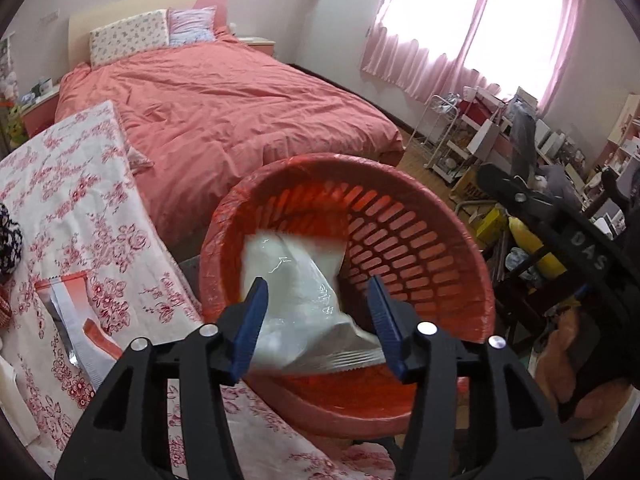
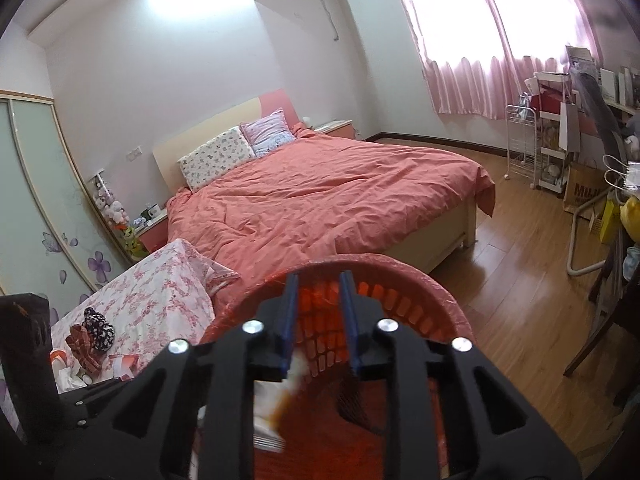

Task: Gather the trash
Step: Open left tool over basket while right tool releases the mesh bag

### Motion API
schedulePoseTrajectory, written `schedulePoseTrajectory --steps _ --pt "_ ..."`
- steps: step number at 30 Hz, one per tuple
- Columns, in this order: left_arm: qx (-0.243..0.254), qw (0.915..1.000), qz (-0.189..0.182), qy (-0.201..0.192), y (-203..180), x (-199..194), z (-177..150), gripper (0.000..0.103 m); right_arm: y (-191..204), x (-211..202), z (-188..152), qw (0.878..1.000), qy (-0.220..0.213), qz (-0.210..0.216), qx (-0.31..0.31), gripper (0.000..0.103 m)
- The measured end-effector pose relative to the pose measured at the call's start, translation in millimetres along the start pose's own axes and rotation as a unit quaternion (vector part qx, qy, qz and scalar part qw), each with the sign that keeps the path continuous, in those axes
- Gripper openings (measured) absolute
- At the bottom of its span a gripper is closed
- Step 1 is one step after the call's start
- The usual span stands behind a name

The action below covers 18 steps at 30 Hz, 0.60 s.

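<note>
While one white wrapper (image 1: pixel 304 300) drops blurred into the single red basket (image 1: pixel 420 216), the left tool (image 1: pixel 320 316) stands released around it; the right tool (image 2: pixel 318 320), also unclenched, hangs over the basket; two pillows (image 1: pixel 128 36) on one bed (image 1: pixel 224 92).

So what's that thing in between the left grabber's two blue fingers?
A white plastic wrapper, loose over the red basket, seen in the left wrist view.
</note>
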<state>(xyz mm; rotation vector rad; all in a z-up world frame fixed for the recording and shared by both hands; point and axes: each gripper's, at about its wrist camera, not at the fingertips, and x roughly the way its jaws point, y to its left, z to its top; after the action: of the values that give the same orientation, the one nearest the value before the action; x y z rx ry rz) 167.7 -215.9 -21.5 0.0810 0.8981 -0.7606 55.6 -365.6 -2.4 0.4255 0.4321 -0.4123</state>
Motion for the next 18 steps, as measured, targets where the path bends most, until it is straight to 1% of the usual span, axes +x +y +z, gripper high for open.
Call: schedulePoseTrajectory --steps 1,5,8,12,17,18 --pt "-0.002 1.0000 0.004 0.001 2 0 -1 0.055 -1 -2 0 1.000 -0.001 -0.003 -0.001 0.024" --pt "-0.006 0.9997 0.021 -0.005 9 -9 -3 0.057 -1 -10 -1 1.000 -0.003 -0.014 -0.008 0.032" --pt "-0.009 0.9991 0.039 -0.015 16 -24 -7 0.057 3 -17 -3 1.000 -0.005 -0.020 -0.017 0.036" --pt "-0.014 0.9973 0.065 -0.030 30 -46 -13 0.063 17 -26 -10 0.999 0.001 -0.016 -0.029 0.039" --pt "-0.016 0.9907 0.125 -0.051 49 -81 -31 0.063 46 -35 -21 0.999 0.020 0.005 -0.048 0.039" --pt "-0.019 0.9896 0.132 -0.053 52 -86 -34 0.064 53 -36 -25 0.998 0.025 0.011 -0.052 0.039"
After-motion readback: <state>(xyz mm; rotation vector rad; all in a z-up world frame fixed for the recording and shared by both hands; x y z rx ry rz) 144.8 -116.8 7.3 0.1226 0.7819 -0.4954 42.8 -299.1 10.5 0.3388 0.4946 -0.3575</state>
